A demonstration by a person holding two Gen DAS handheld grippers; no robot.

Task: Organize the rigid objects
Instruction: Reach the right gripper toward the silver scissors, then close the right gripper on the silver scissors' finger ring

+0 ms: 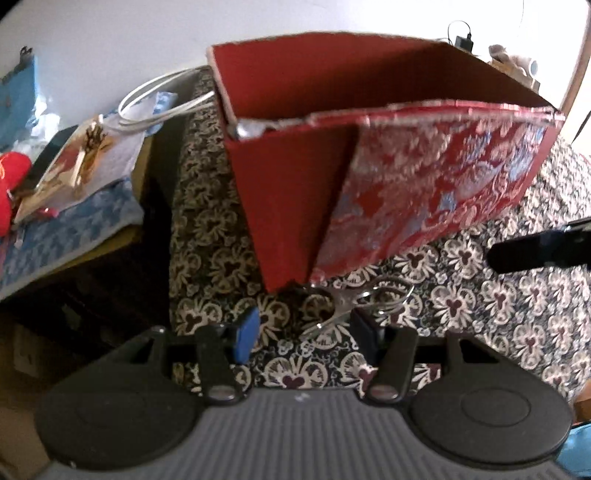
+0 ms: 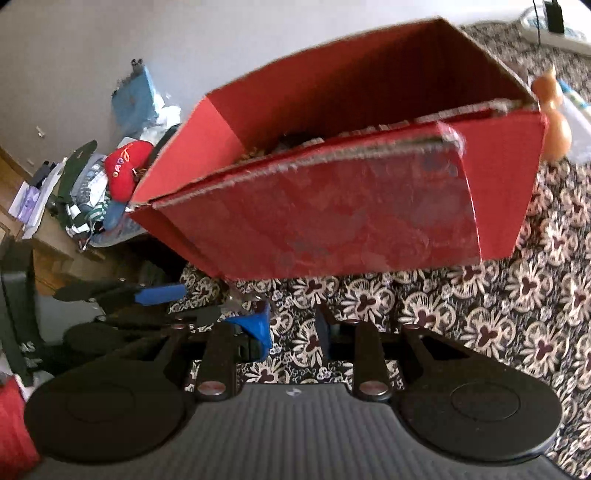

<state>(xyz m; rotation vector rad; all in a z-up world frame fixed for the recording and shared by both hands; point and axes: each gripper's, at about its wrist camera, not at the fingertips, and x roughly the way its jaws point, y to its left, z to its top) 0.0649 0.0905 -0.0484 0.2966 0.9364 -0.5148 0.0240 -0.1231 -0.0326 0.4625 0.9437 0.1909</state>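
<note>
An open red cardboard box (image 1: 369,155) with a silver and blue patterned side stands on the floral bedspread (image 1: 498,314). It also shows in the right wrist view (image 2: 351,206). Metal scissors (image 1: 354,302) lie on the cloth just in front of the box's near corner. My left gripper (image 1: 303,332) is open, its fingers on either side of the scissors, just short of them. My right gripper (image 2: 291,328) is open and empty in front of the box. The left gripper (image 2: 155,295) shows at the left of the right wrist view, and the right gripper's finger (image 1: 539,251) at the left view's right edge.
A cluttered side table (image 1: 66,206) with a red cap (image 2: 125,173), papers and a white cable (image 1: 162,99) stands left of the bed. An orange wooden figure (image 2: 550,122) and a power strip (image 2: 554,26) lie behind the box on the right.
</note>
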